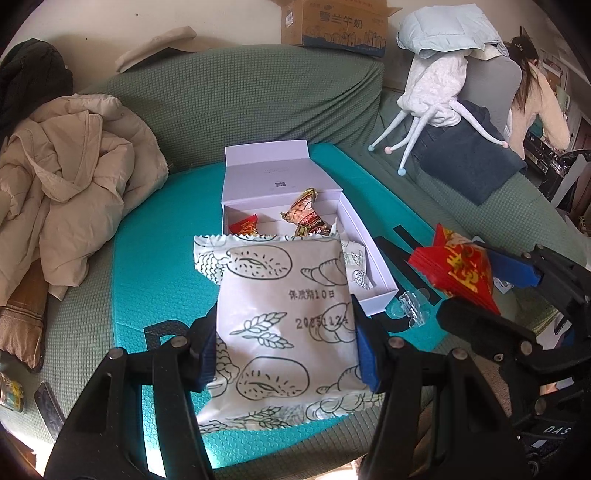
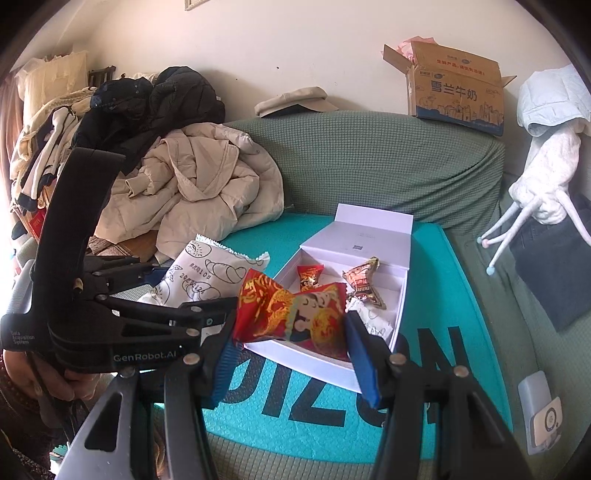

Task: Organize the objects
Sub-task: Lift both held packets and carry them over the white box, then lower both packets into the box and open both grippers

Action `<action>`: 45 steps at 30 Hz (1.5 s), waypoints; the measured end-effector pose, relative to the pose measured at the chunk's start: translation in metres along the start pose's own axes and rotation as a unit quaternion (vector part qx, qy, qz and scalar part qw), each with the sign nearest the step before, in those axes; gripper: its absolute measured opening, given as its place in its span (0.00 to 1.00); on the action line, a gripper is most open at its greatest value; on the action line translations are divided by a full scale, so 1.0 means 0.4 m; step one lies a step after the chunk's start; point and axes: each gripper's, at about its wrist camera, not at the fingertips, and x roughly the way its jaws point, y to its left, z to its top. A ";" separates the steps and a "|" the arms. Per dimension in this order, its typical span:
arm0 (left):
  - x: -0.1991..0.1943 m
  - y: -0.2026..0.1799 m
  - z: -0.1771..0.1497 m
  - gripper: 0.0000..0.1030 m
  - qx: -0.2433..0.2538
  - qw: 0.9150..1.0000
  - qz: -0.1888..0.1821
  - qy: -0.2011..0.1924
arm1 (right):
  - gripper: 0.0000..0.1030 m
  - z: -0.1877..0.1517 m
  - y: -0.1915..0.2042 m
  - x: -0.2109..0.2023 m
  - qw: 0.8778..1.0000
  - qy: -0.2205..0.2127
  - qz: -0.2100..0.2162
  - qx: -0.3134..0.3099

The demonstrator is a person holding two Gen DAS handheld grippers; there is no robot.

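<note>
My left gripper [image 1: 286,350] is shut on a white bread packet [image 1: 284,317] printed with pastry drawings, held above the teal mat in front of the open white box [image 1: 373,266]. My right gripper [image 2: 291,343] is shut on a red and gold snack packet [image 2: 295,314], held over the box's near end [image 2: 314,360]. In the box lie a small red candy [image 2: 309,275], a brown wrapped candy [image 2: 364,284] and a small white packet [image 2: 375,321]. Each gripper shows in the other's view: the right one [image 1: 480,284], the left one [image 2: 155,291].
The box sits on a teal mat [image 1: 155,258] on a green sofa [image 1: 258,96]. A beige coat [image 1: 74,177] is piled at the left. A clear plastic clip [image 1: 410,302] lies right of the box. A cardboard carton [image 1: 332,26] stands on the sofa back.
</note>
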 end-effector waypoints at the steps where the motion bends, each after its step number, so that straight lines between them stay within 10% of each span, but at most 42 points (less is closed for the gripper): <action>1: 0.010 0.002 0.006 0.56 0.002 1.000 -0.002 0.002 | 0.54 0.004 -0.006 0.011 1.000 0.002 -0.001 0.002; 26: 0.288 0.083 0.189 0.56 -0.033 0.999 -0.035 -0.006 | 0.54 0.193 -0.162 0.283 1.000 0.002 -0.013 0.006; 45: 0.489 0.133 0.150 0.56 -0.031 0.999 -0.013 0.040 | 0.54 0.073 -0.236 0.524 0.996 0.069 0.034 0.040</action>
